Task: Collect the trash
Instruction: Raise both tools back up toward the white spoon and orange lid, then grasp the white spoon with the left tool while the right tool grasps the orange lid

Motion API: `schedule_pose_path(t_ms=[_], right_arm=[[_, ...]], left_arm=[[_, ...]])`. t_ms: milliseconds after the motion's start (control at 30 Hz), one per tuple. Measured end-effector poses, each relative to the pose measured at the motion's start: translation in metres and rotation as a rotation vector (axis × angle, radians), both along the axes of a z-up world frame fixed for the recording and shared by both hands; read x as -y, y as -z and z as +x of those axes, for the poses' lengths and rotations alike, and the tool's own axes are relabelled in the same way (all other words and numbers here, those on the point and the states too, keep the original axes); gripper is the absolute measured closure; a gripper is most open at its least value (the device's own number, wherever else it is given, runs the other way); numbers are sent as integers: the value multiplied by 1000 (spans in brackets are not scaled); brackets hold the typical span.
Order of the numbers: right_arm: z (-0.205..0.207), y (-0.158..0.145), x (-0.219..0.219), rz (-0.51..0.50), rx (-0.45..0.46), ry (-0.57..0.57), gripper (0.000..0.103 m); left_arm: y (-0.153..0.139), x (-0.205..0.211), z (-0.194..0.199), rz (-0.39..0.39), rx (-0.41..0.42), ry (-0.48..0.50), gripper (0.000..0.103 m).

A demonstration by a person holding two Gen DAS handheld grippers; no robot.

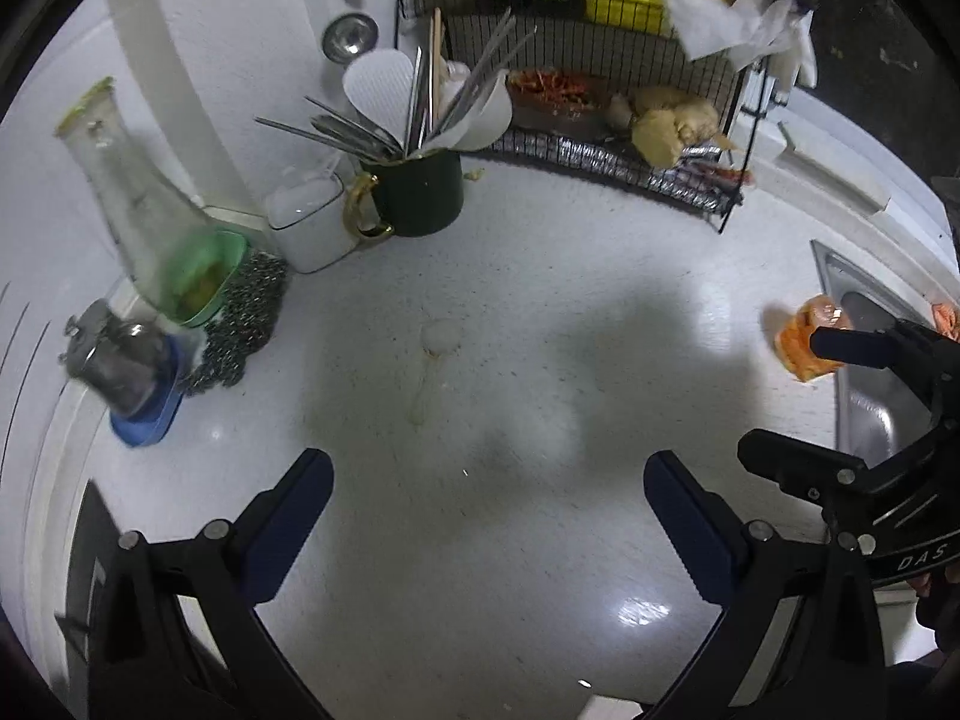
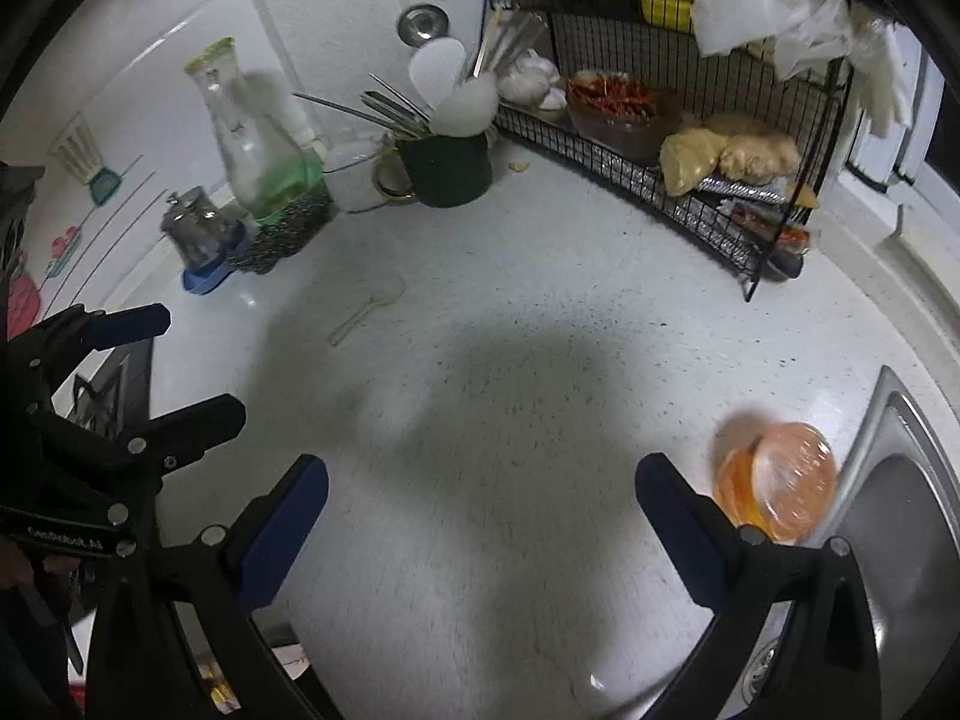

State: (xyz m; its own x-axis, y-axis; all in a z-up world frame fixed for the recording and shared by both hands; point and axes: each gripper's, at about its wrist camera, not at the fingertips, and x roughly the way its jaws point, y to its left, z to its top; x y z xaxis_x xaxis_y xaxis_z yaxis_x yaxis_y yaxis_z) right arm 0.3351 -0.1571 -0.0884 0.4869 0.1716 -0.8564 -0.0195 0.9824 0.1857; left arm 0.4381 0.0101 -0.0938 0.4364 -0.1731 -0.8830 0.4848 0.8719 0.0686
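The left gripper (image 1: 489, 501) hangs above the white surface (image 1: 510, 300) with its blue-padded fingers (image 1: 288, 525) spread wide and nothing between them. The right gripper (image 2: 483, 507) is likewise wide apart and empty, hovering over the same surface (image 2: 510, 360).

In the right wrist view, just beyond the right finger at about 3 o'clock, an orange plastic cup (image 2: 777, 483) lies tipped on its side, just beside the rim of the steel sink (image 2: 900, 480). In the left wrist view the same orange plastic cup (image 1: 807, 339) sits at 3 o'clock, partly behind a finger of the right gripper (image 1: 840, 396), next to the sink (image 1: 864, 414).

At 12 o'clock from the left gripper, a clear plastic spoon (image 1: 435, 360) lies flat on the surface, well apart from the cup. Farther out stands a dark green mug (image 1: 417, 192) full of cutlery. At 10 o'clock are a glass carafe (image 1: 144, 222) and a steel scourer (image 1: 243, 318). At 1 o'clock a black wire rack (image 1: 600, 138) holds a bowl of chillies, ginger, and crumpled white paper (image 1: 744, 24) draped on its top corner.
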Motion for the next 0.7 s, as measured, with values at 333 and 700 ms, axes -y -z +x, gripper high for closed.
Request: schedule_pose_path(t_ms=[333, 700], right_arm=[[45, 31, -2, 21, -79, 129, 1], [65, 52, -5, 27, -146, 235, 1]], left_arm=[[37, -1, 75, -2, -89, 144, 0], [83, 2, 125, 10, -172, 241, 4]])
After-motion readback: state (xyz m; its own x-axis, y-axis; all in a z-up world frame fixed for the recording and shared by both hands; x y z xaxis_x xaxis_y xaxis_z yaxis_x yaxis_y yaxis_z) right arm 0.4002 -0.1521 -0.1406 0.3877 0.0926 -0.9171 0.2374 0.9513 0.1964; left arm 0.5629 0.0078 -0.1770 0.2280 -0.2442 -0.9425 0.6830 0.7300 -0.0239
